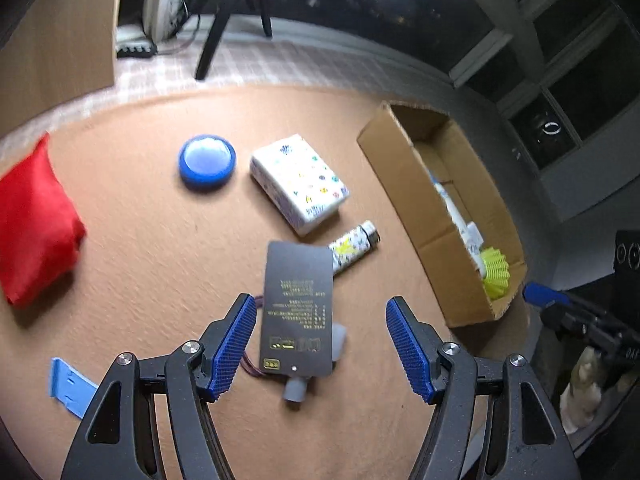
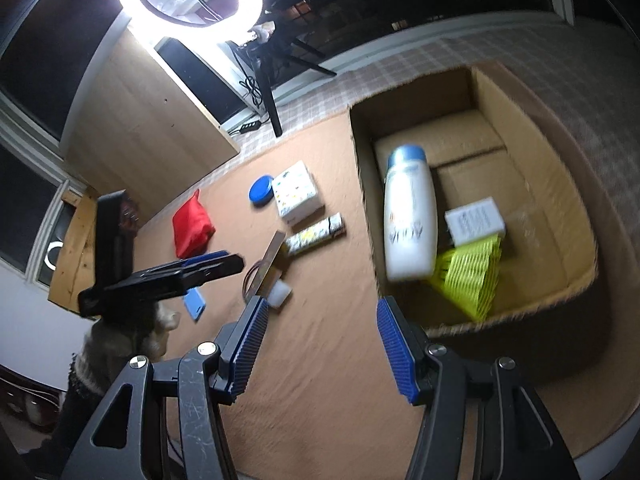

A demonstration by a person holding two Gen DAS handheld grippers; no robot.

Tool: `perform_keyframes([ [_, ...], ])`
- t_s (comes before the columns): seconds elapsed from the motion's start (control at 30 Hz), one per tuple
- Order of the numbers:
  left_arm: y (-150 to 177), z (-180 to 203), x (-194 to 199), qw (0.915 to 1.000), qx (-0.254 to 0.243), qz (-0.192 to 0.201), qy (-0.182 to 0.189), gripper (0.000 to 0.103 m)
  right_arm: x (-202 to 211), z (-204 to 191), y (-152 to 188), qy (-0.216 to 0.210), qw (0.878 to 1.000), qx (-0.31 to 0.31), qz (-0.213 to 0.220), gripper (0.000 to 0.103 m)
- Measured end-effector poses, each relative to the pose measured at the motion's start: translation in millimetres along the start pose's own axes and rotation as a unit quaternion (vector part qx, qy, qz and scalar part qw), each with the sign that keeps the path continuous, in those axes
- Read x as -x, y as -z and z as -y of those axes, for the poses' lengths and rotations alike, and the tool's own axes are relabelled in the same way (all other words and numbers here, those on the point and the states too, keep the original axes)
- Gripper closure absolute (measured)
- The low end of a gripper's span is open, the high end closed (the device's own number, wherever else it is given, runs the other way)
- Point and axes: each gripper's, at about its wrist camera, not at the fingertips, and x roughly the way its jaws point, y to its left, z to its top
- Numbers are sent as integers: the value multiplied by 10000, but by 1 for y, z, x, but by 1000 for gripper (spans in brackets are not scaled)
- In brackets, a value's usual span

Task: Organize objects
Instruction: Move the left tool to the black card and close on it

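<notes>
Two pairs of tongs hang over a tan felt-covered counter (image 1: 140,248), both with jaws apart and nothing between the blue ribbed pads. The left tongs (image 1: 320,344) point down at a flat black rectangular battery pack with yellow print (image 1: 298,312); it lies near the middle of the counter, partly on a small grey translucent plastic piece (image 1: 296,390), with thin reddish wires at its left side. The pack sits between the pads in view, but they stand clear of it.

Just beyond it lies a slim white lighter with yellow pattern (image 1: 354,247), then a white tissue pack with coloured dots (image 1: 298,184), and to its left a round blue tin with a pale lid (image 1: 207,161). A red satin pouch (image 1: 34,224) lies at the counter's left edge, and a light blue plastic strip (image 1: 68,384) near the front left.

The right tongs (image 2: 320,344) hover by the front wall of an open brown cardboard box (image 2: 362,184) at the counter's right edge. Inside lie a white bottle with a blue cap (image 2: 410,212), a small white carton with print (image 2: 474,220) and a yellow mesh item (image 2: 468,276).
</notes>
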Motion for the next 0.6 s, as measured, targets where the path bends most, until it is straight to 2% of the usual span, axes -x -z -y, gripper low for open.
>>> perform_keyframes([
  [0.17, 1, 6, -19, 9994, -154, -271, -124, 32, 2, 8, 14, -45, 9999, -135, -40, 50],
  [0.43, 5, 6, -46, 9960, -376, -560, -584, 33, 11, 31, 23, 15, 9990, -436, 20, 50],
  [0.6, 8, 8, -48, 9950, -448, -532, -719, 33, 9, 39, 24, 60, 9986, -532, -18, 50],
])
